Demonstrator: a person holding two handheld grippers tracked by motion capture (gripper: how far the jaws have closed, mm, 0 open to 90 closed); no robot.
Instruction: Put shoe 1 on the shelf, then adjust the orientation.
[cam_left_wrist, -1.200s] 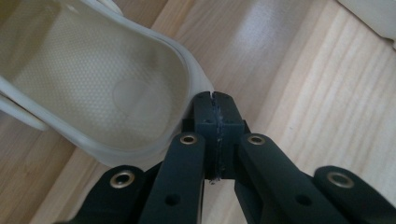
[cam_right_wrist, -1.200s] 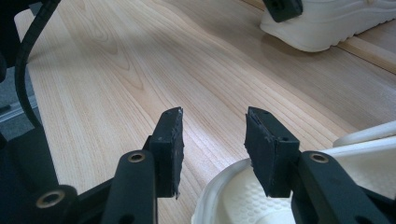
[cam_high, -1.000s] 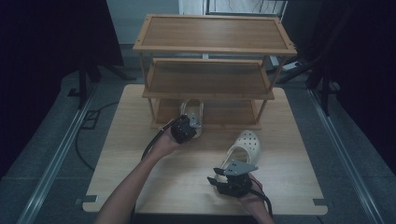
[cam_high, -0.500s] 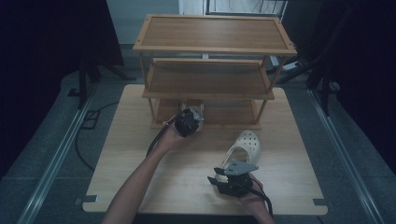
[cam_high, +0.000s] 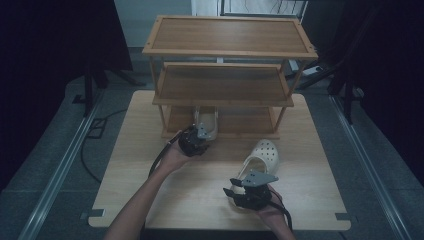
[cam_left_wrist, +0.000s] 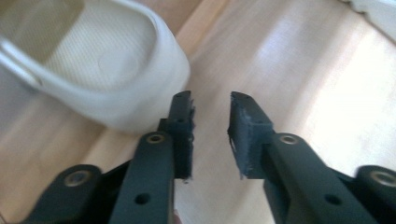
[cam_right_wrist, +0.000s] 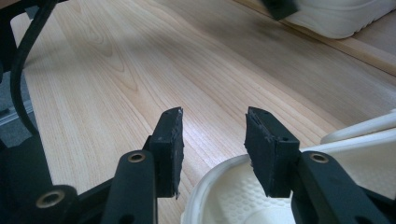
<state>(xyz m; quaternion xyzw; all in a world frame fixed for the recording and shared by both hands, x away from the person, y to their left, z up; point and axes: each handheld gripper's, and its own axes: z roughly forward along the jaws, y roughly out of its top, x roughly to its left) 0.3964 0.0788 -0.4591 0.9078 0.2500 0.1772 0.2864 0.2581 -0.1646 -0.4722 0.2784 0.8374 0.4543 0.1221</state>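
Note:
One white clog (cam_high: 205, 122) lies on the bottom board of the wooden rack (cam_high: 225, 52), heel toward me. My left gripper (cam_high: 199, 137) sits just in front of that heel. Its jaws stand open and empty in the left gripper view (cam_left_wrist: 210, 121), with the clog's heel (cam_left_wrist: 107, 70) up and to the left of them. A second white clog (cam_high: 262, 155) lies on the table (cam_high: 150, 170) at the right. My right gripper (cam_high: 243, 184) is at its heel end, open (cam_right_wrist: 212, 140), with one jaw over the clog's rim (cam_right_wrist: 219, 191) and nothing pinched.
The three-tier rack stands at the table's far side, and its upper two shelves are bare. A black cable (cam_high: 162, 155) trails from the left gripper. Bare wood lies between the two hands. The table's near edge is close behind the right gripper.
My left gripper went forward to the rack's bottom shelf with the clog, then drew back a little, off its heel. The right gripper and its clog have not moved.

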